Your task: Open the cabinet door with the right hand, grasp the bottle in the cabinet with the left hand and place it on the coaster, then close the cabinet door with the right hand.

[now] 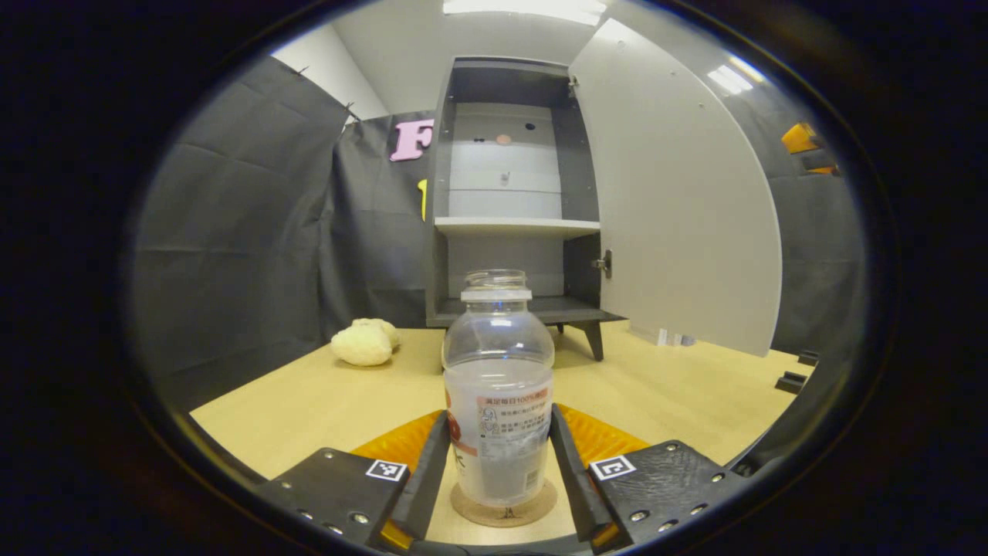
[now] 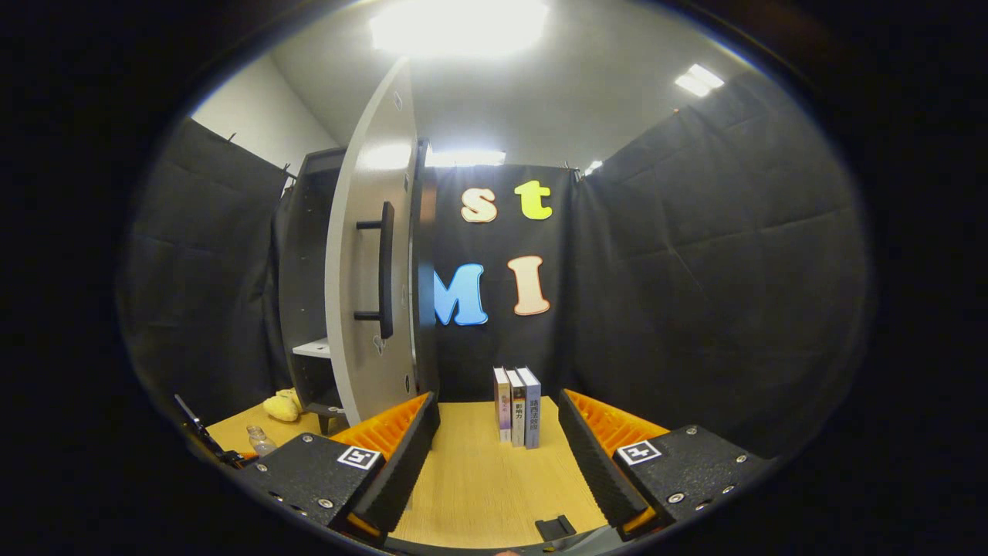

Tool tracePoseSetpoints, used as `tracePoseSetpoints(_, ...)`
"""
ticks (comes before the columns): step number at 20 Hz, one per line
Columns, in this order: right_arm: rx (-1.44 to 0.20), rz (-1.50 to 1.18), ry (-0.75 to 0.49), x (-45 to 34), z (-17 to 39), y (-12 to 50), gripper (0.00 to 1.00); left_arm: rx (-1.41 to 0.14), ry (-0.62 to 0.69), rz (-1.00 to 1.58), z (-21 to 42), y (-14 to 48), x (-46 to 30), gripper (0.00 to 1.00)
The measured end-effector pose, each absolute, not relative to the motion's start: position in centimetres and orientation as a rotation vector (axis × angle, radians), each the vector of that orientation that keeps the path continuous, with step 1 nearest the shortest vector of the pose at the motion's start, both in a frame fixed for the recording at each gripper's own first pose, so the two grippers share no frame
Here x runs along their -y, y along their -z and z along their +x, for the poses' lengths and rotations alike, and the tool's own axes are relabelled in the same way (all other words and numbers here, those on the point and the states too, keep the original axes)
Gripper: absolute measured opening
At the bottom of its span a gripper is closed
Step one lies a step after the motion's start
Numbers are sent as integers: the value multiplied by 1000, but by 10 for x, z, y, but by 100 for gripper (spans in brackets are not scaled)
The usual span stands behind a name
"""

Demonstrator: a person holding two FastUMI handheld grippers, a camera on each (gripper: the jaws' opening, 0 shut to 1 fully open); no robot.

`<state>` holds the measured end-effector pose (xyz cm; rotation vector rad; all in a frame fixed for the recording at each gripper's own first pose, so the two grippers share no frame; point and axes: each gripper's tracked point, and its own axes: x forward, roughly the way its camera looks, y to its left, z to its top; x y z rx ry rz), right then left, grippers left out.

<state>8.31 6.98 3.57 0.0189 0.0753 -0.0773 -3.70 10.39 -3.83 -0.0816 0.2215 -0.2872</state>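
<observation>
The left hand-held gripper (image 1: 500,463) brackets the bottle (image 1: 499,401) on the coaster (image 1: 503,511), grip unclear; a careless withdrawal could topple it. The right hand-held gripper (image 2: 498,463) gapes empty near the door (image 2: 370,270).

A pale wooden table (image 1: 309,401) carries everything. On it, between the left gripper's (image 1: 500,471) fingers, a round cork coaster (image 1: 503,510) lies under the clear bottle (image 1: 499,386). Ahead stands the grey cabinet (image 1: 509,208) on its legs; ahead-left, a cream plush toy (image 1: 364,341). Ahead of the right gripper (image 2: 498,463), three upright books (image 2: 517,405); close before it, a small black block (image 2: 554,527).
</observation>
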Motion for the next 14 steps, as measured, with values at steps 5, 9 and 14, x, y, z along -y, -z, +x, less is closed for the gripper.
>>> tracePoseSetpoints(5, -84, -29, 60, -77, 88, -35, 95, -239, 258, -70, -42, 44, -109, 71)
tracePoseSetpoints(9, -72, -20, 51, -81, 94, -38, 95, -258, 258, -69, -43, 47, -109, 72)
tracePoseSetpoints(14, -89, -20, 34, -84, 95, -32, 95, -253, 285, -49, -51, 45, -107, 79)
